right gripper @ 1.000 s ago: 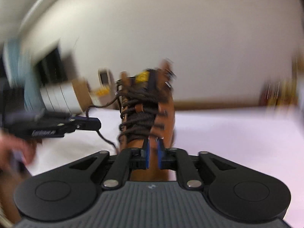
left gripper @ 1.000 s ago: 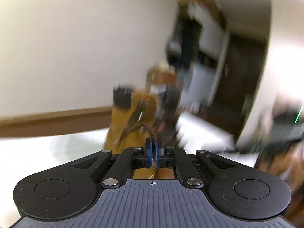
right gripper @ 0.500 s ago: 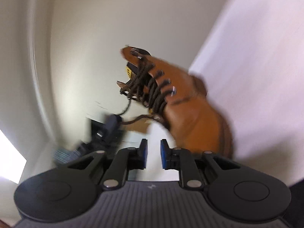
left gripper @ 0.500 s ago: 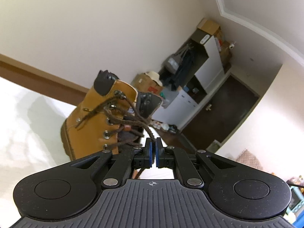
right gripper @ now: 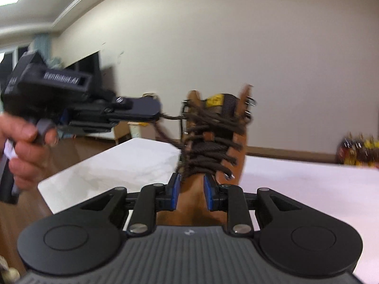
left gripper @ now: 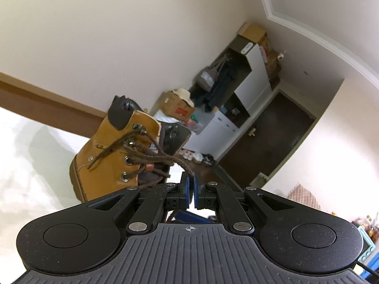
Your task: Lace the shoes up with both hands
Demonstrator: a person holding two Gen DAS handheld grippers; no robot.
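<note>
Left gripper (left gripper: 190,184) pinching brown lace (left gripper: 165,157), tan boot (left gripper: 106,156) half-laced

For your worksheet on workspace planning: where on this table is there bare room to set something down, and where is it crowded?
Bare white table lies right of the boot, toward the wall. Another free patch lies left of it, up to the table edge. Crowded: the lace stretched from the boot to the left gripper.

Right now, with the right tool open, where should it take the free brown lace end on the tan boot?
Probably the loose brown lace tail hanging down the tan leather boot side: pinch near its tip, approaching from that side. It dangles clear of the eyelets, unlike the taut strand in the left tool.
</note>
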